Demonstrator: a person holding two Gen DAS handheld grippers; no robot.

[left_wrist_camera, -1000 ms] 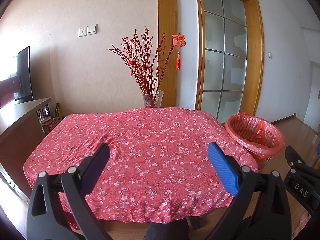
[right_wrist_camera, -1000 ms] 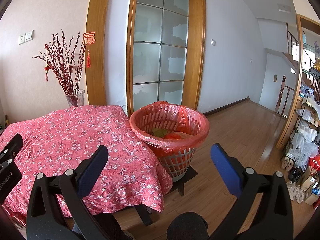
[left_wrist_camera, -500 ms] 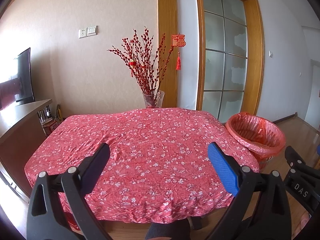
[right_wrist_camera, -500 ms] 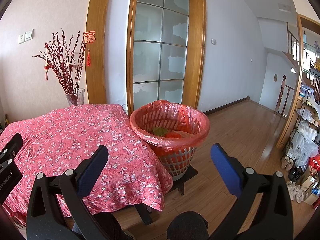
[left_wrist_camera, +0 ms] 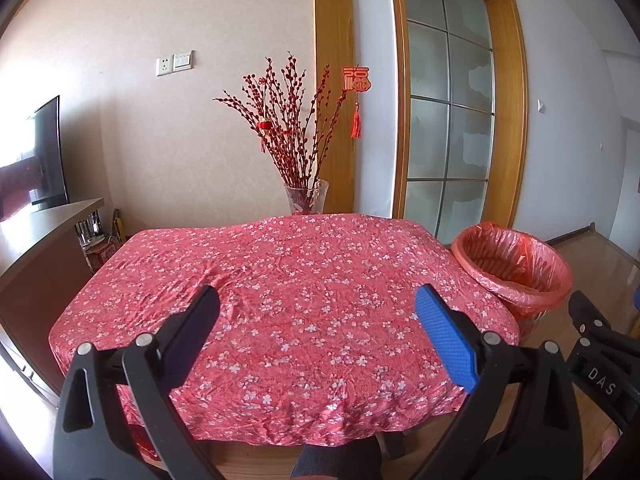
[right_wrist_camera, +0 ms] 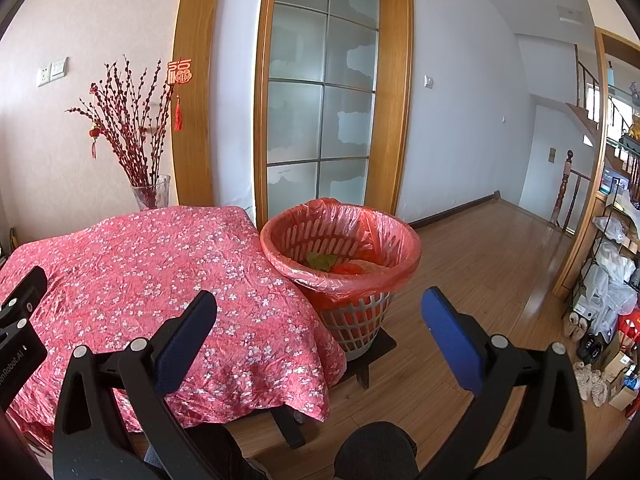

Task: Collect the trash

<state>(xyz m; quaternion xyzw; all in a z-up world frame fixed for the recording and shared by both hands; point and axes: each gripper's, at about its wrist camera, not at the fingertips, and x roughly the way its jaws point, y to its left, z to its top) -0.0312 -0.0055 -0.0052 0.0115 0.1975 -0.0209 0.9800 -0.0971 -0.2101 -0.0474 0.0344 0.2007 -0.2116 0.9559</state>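
Note:
A basket lined with a red plastic bag (right_wrist_camera: 340,248) stands on a low dark stand right of the table; it also shows in the left wrist view (left_wrist_camera: 516,268). Green and orange scraps (right_wrist_camera: 324,262) lie inside it. A table under a red flowered cloth (left_wrist_camera: 296,300) fills the left wrist view; I see no loose trash on it. My left gripper (left_wrist_camera: 316,320) is open and empty above the table's near edge. My right gripper (right_wrist_camera: 320,328) is open and empty, in front of the basket and the table's right corner.
A glass vase of red branches (left_wrist_camera: 306,196) stands at the table's far edge. A dark cabinet with a TV (left_wrist_camera: 44,152) is at left. Wooden floor (right_wrist_camera: 480,248) extends right of the basket; shelves with bags and shoes (right_wrist_camera: 608,280) stand at far right.
Both views have shifted very slightly; the grippers stay open and empty, and nothing on the table or in the basket has moved.

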